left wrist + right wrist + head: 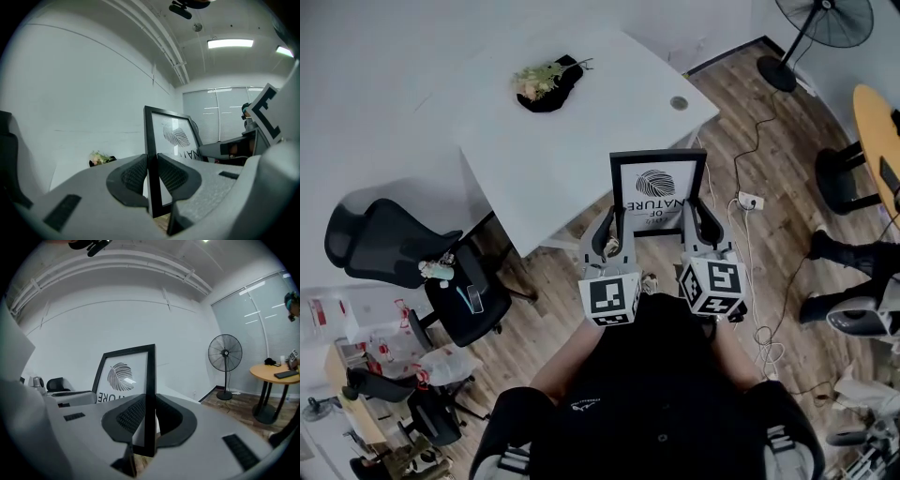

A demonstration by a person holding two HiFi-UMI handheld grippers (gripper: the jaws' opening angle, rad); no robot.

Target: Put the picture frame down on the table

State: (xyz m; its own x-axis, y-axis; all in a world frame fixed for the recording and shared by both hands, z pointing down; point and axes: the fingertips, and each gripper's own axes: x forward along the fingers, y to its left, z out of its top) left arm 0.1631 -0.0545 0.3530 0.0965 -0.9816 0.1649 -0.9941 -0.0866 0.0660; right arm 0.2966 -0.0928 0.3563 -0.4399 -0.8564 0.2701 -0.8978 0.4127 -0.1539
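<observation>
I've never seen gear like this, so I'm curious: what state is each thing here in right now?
picture frame: upright, held in the air, not yet on the table.
left gripper: shut on the frame's left edge.
right gripper: shut on the frame's right edge.
table: carries a dark dish of greenery.
floor fan: standing upright; whether it runs cannot be told.

Picture frame [657, 192] at table's [581, 150] near edge; left gripper [612, 232] on its left side, right gripper [703, 222] on its right. Chair [389, 239] left of table.
</observation>
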